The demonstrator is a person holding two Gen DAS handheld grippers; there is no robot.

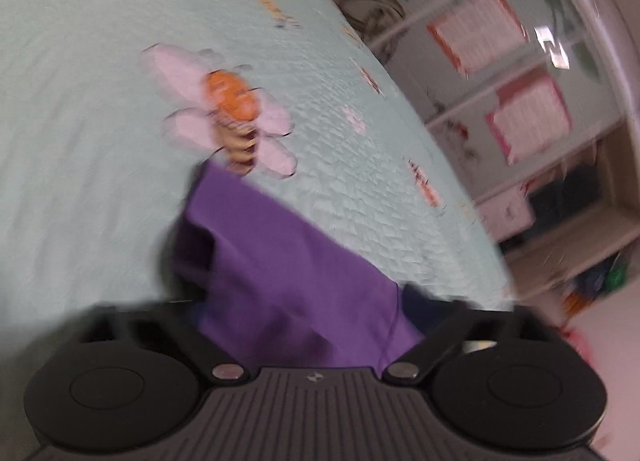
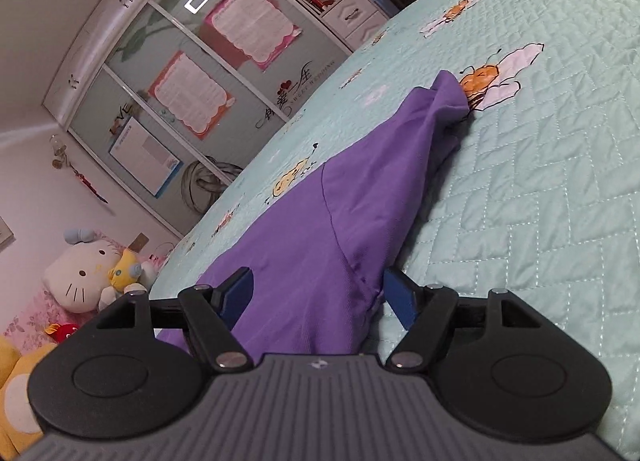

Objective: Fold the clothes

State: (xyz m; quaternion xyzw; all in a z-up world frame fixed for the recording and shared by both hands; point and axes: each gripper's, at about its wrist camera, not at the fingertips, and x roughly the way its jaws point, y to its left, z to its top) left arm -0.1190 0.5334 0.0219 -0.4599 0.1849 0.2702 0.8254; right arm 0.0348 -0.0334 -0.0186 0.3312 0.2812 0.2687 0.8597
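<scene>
Purple fabric of the garment (image 2: pixel 340 229) was seen lying between the spread jaws of the right gripper (image 2: pixel 316 295); the blue pads (image 2: pixel 400 297) stood clear of the cloth on both sides, so nothing was clamped. From that gripper the garment was laid out as a long, narrowing strip across the bed (image 2: pixel 540 201), its far tip bunched beside a printed bee (image 2: pixel 486 79) on the pale green quilted cover.

In the blurred left wrist view, the left gripper (image 1: pixel 304 301) was likewise shown with its jaws apart and the same garment (image 1: pixel 280 261) between them; whether cloth was touched by its pads could not be determined.

Beyond the bed edge, a wardrobe (image 2: pixel 168 73) with glazed doors and pinned sheets was recorded, and plush toys (image 2: pixel 84 269) were stacked by the pillow end.
</scene>
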